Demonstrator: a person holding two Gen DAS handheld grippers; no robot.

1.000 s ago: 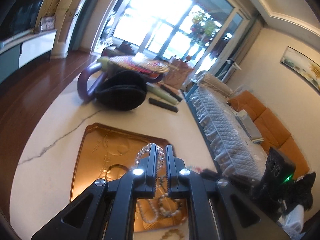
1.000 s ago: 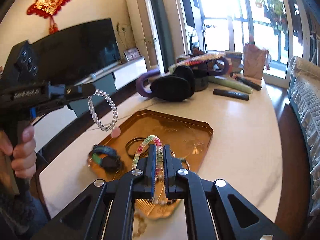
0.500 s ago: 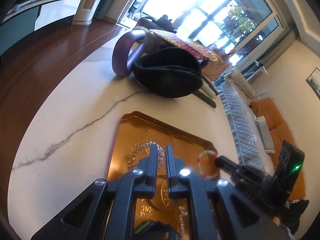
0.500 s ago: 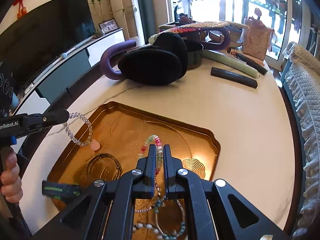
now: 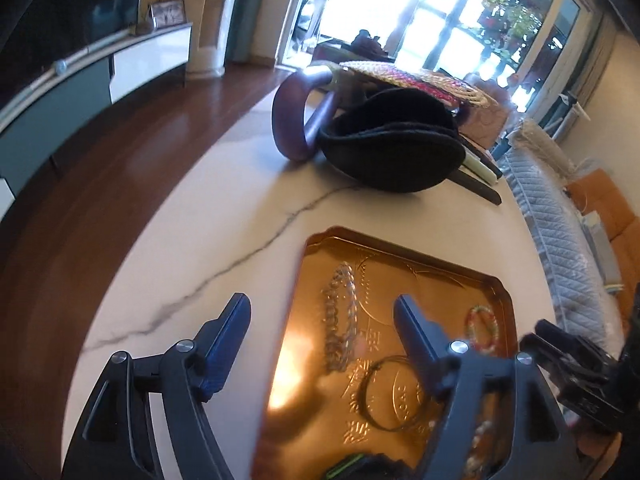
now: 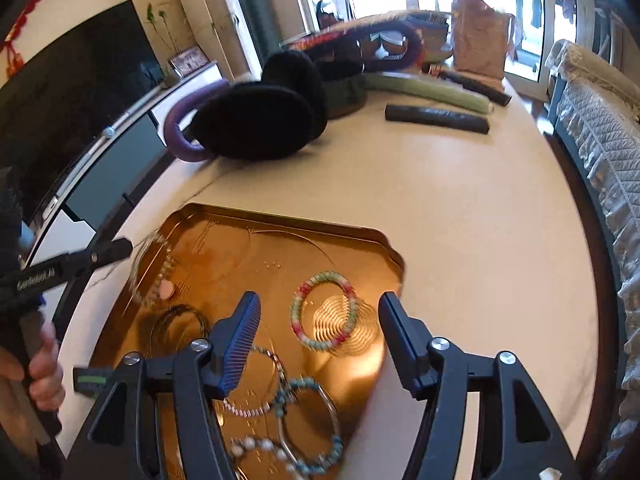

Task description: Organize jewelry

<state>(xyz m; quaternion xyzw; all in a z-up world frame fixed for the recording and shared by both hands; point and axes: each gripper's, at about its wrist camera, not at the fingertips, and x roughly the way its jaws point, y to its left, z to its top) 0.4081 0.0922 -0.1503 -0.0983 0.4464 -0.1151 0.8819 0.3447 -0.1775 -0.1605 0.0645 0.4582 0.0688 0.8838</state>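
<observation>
A golden tray [image 5: 400, 247] lies on the pale marble table. My left gripper [image 5: 322, 312] hangs over the tray's left part, its jaws opening. The clear crystal bracelet [image 5: 340, 320] is blurred between and beyond the pads, free of both. My right gripper [image 6: 320, 312] is over the tray's right part, jaws also opening. The multicoloured bead bracelet [image 6: 325, 277] lies flat on the tray between its fingers, touching neither pad. In the right wrist view the crystal bracelet [image 6: 150, 272] with its pink charm sits just under the left gripper's finger [image 6: 116, 250].
A thin wire bangle [image 6: 176, 320] and pearl and turquoise bracelets [image 6: 308, 384] lie at the tray's near end. Black earmuffs with a purple band [image 6: 256, 120], a green stick [image 6: 428, 88] and dark bars [image 6: 436, 116] sit farther back. A hand [image 6: 40, 372] holds the left gripper.
Both grippers came down over the tray shut on their bracelets. Now both jaws have sprung apart, and the crystal and the multicoloured bracelets are let go onto the tray.
</observation>
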